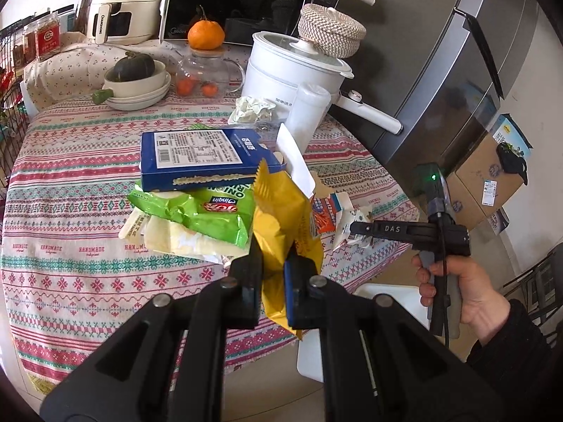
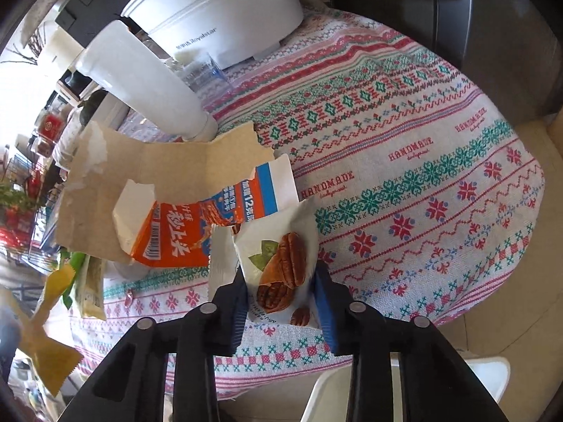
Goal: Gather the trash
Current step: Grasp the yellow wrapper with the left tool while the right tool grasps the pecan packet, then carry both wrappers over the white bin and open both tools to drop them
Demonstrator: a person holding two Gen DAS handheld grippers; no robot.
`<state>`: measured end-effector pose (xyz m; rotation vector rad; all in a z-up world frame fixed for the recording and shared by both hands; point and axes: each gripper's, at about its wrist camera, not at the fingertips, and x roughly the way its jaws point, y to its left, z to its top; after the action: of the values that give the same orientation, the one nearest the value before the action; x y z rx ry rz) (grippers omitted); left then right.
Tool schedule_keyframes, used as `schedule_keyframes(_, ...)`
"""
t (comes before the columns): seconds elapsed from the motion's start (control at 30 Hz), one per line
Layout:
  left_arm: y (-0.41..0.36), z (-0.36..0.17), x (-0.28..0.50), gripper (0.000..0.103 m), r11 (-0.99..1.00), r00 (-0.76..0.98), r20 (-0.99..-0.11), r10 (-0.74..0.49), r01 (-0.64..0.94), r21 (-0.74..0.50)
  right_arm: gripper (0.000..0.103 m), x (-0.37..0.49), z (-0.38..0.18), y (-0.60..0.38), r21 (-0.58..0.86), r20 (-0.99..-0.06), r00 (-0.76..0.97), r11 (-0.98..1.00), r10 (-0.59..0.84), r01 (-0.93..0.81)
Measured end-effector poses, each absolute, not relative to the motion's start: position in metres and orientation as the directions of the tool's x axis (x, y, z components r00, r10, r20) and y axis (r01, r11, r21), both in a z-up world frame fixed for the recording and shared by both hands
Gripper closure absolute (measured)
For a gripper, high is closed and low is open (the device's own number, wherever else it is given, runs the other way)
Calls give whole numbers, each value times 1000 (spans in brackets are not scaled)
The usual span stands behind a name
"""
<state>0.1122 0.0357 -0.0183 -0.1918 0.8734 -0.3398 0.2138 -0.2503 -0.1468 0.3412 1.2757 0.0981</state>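
My left gripper [image 1: 272, 263] is shut on a yellow snack bag [image 1: 281, 218] and holds it above the table's near edge. Behind it lies a trash pile: a blue box [image 1: 204, 156], a green chip bag [image 1: 197, 211] and an orange-and-blue wrapper [image 1: 327, 216]. My right gripper [image 2: 279, 288] is open, its fingers either side of a white pecan packet [image 2: 278, 267] that lies on the cloth. The right gripper also shows in the left wrist view [image 1: 355, 228], at the pile's right side. The orange wrapper [image 2: 197, 225] and torn cardboard [image 2: 147, 176] lie just beyond the packet.
A white pot [image 1: 292, 66], a white cup [image 1: 308, 112], crumpled paper [image 1: 251, 107], a glass teapot [image 1: 207, 74] and stacked bowls [image 1: 140, 88] stand at the table's back. A fridge [image 1: 457, 81] is on the right. A white bin rim [image 2: 404, 383] shows below the table edge.
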Motion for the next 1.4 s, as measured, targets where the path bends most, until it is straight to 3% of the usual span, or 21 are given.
schedule_keyframes(0.4, -10, -20, 83, 92, 886, 523, -726, -446, 375, -274, 70, 160, -70, -265, 277, -883, 392, 961, 257, -5)
schedule_keyframes(0.67, -71, -35, 59, 92, 818, 429, -755, -496, 523, -240, 70, 100, -60, -308, 245, -888, 400, 970, 226, -3)
schedule_keyframes(1.0, -130, -78, 41, 92, 762, 314, -814, -488, 608, -223, 69, 35, -100, -356, 184, -938, 308, 982, 160, 50)
schedule_keyframes(1.4, -177, -124, 32, 91, 716, 289, -854, -433, 686, -131, 68, 18, -128, -382, 160, -961, 240, 984, 136, 85)
